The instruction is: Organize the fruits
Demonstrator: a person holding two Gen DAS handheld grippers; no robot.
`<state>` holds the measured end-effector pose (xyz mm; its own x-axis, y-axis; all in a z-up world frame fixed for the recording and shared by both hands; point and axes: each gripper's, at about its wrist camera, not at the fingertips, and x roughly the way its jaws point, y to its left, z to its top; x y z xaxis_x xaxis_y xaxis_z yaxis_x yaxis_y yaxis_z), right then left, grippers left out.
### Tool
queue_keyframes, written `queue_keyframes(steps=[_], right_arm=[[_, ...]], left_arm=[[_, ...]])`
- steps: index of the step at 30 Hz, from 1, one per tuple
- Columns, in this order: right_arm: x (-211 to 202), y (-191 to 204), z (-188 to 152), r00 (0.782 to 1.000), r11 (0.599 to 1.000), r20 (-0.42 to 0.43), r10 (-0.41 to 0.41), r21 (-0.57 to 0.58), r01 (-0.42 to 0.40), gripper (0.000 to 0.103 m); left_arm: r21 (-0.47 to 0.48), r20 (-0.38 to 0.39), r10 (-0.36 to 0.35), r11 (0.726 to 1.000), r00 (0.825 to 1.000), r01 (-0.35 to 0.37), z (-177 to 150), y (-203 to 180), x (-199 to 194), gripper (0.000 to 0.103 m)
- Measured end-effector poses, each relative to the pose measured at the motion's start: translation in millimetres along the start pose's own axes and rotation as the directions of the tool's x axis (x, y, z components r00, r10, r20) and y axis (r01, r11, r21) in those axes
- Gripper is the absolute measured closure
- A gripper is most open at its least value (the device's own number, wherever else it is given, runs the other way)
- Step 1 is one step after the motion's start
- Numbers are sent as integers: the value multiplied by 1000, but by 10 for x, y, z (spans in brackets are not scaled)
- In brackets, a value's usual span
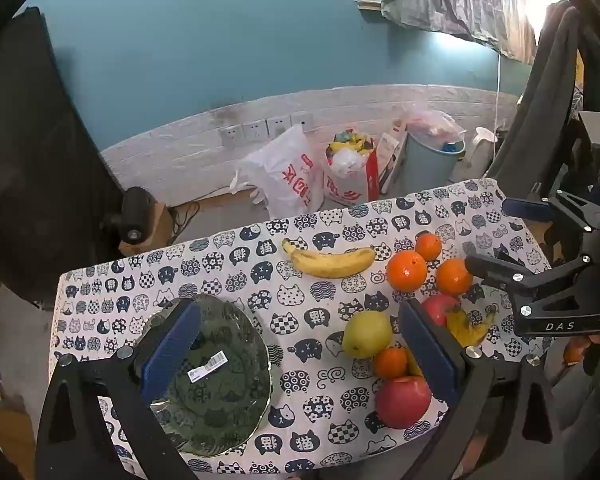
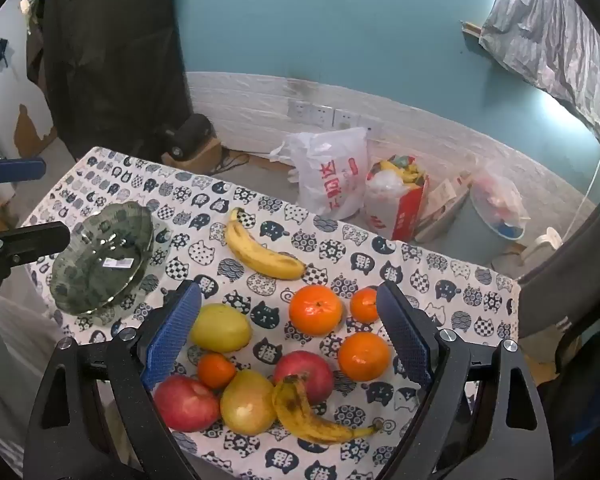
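Above the tablecloth [image 2: 440, 276], both the left claw [image 1: 300, 344] and right claw [image 2: 288, 336] gape wide, gripping nothing.

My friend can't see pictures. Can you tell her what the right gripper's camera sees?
The open right gripper hangs above a pile of fruit on a cat-print tablecloth: oranges, red apples, yellow-green apples and a spotty banana. Another banana lies alone farther back, and an empty glass plate sits to the left.
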<state>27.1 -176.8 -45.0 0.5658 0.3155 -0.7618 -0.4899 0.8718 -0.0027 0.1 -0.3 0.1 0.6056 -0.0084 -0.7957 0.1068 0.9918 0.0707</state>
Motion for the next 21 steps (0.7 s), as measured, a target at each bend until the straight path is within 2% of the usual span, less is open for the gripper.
queue_keyframes(steps=[8,9,21], right_arm=[[6,-7,-9,1000,1000,-6,-8,-2,8,15],[4,-11,0,1000,1000,-8,-7,-1,7,15],[-4,-24,-8,1000,1000,-12,0,3,0,15]], left_arm=[[-5,10,-20,1000,1000,20,-94,34,19,3],[14,2,-15,1000,1000,15,-7,6,23,3],[40,2,0,999,1000,0,13,-84,42,3]])
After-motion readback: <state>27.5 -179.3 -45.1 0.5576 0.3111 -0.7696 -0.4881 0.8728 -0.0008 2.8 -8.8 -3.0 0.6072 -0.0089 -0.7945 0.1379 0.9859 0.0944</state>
